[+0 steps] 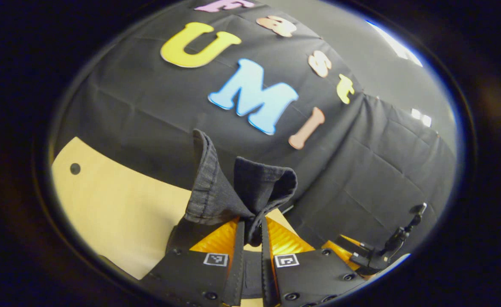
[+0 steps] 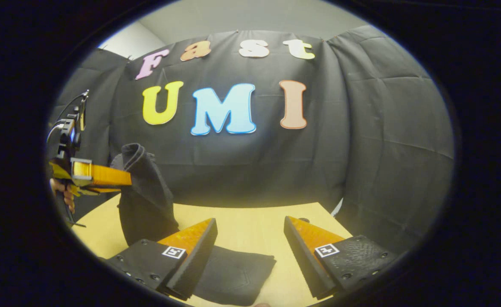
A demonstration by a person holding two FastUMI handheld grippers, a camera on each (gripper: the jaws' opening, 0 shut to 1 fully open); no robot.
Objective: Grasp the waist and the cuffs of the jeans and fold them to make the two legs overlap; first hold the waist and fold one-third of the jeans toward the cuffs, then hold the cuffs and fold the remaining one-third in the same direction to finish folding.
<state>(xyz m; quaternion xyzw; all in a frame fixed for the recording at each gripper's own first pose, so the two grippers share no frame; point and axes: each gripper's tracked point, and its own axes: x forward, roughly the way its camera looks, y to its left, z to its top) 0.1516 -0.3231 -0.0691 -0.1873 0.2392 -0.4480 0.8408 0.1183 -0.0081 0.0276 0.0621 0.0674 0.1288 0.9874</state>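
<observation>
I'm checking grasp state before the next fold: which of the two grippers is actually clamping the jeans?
The left gripper: its fingers are pinched together on a bunched fold of the jeans, lifting it off the table. The right gripper hangs open, holding nothing.

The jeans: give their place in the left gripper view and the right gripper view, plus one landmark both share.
Left gripper view: jeans bunched at bottom centre, clamped in the left gripper.
Right gripper view: jeans hang at left from the left gripper, trailing to bottom centre.
Shared landmark: the wooden table.

Pale wooden table with dark hole; grey wall behind.
</observation>
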